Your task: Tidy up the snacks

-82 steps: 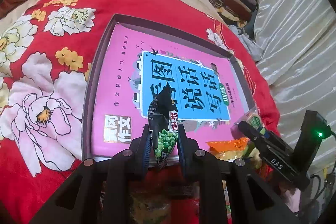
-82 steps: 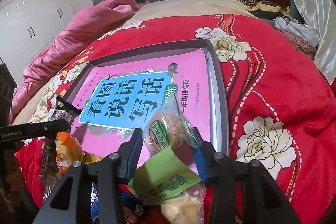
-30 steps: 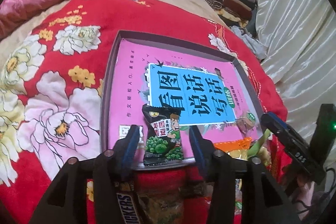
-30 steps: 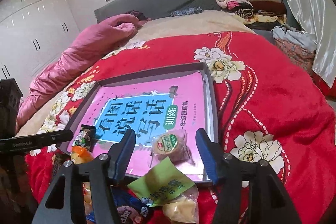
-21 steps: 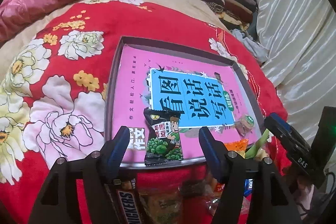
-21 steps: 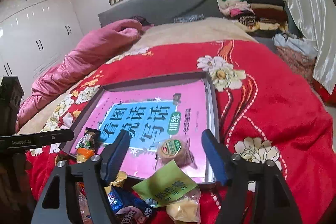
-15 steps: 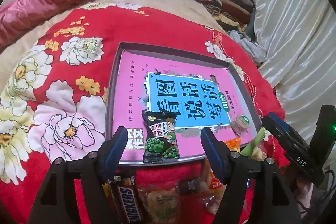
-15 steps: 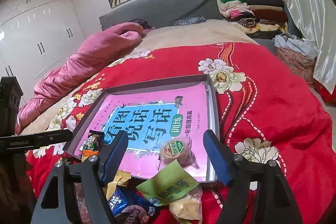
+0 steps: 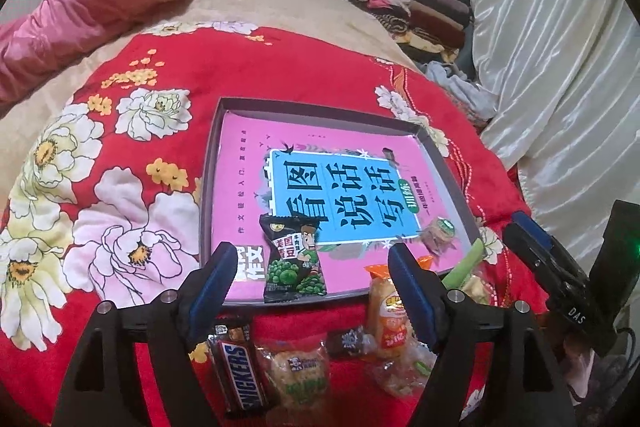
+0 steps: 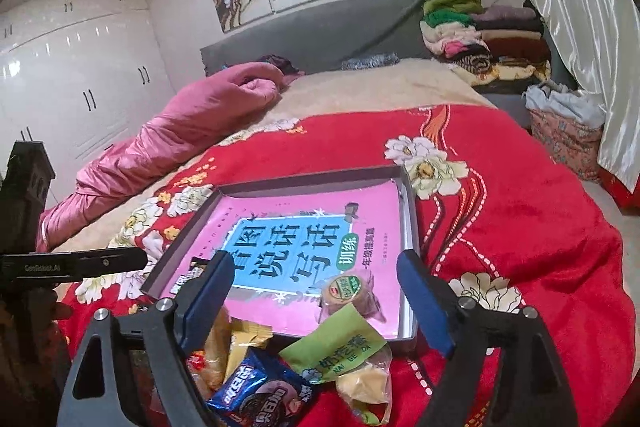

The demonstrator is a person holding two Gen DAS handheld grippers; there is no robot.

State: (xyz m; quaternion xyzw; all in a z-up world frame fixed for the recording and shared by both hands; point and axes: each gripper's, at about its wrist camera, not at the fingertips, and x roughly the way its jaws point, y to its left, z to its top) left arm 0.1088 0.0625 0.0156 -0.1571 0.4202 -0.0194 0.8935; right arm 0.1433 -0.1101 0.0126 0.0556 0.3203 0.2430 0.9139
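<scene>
A grey tray (image 9: 210, 171) with a pink book in it lies on the red flowered bed cover. A black pack of green peas (image 9: 294, 259) lies flat at the tray's near edge, and a round wrapped pastry (image 10: 347, 293) lies at its near right corner. My left gripper (image 9: 312, 281) is open and empty, above and behind the pea pack. My right gripper (image 10: 316, 301) is open and empty, behind the pastry. Loose snacks lie in front of the tray: a Snickers bar (image 9: 240, 375), an orange pack (image 9: 386, 311), a blue cookie pack (image 10: 256, 393), a green-labelled bag (image 10: 344, 351).
A pink quilt (image 10: 180, 123) lies at the far left of the bed. Folded clothes (image 10: 480, 35) are stacked at the headboard on the right. White curtains (image 9: 560, 67) hang on the right. The other gripper (image 9: 560, 267) shows at the right of the left wrist view.
Both grippers have opened, let the pea pack and the pastry go onto the tray, and drawn back and up. More loose snacks show in front of the tray.
</scene>
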